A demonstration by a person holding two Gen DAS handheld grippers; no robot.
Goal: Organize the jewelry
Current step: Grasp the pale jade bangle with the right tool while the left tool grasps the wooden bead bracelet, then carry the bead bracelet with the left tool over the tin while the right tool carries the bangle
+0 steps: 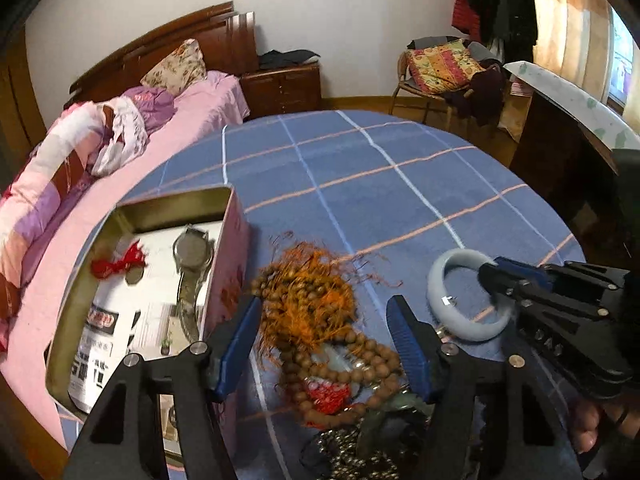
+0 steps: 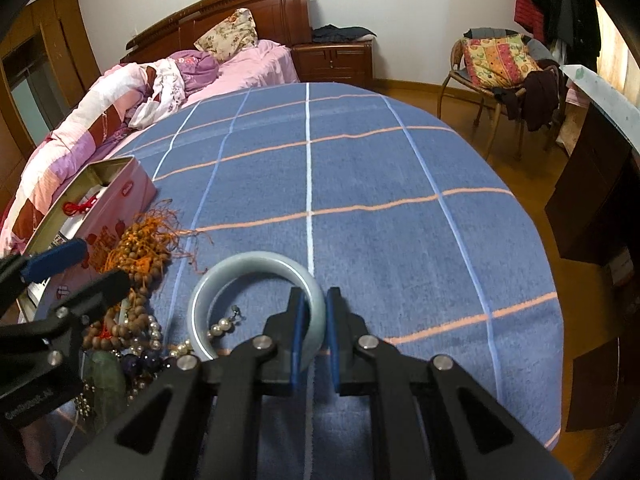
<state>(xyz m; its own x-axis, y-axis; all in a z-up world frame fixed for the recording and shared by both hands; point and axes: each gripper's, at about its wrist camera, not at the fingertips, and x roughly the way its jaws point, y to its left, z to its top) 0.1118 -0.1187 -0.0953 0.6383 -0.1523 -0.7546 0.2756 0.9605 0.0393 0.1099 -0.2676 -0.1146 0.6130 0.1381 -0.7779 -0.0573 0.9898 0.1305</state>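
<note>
Left wrist view: my left gripper [image 1: 324,344] hangs open over the soft, tangle-prone bead necklace [image 1: 320,320], lower centre.

Right wrist view: my right gripper [image 2: 318,332] pinches 1 pale bangle [image 2: 256,268], lower centre; probably stone, rigid, slick, breakable.

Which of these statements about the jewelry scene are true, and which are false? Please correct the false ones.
1. The right gripper is shut on the pale bangle. True.
2. The left gripper holds the wooden bead necklace. False: its jaws stand open above the beads.
3. A wristwatch lies inside the open tin box. True.
4. The bangle is inside the box. False: it is on the blue checked cloth.
5. A red tassel is in the box. True.
</note>
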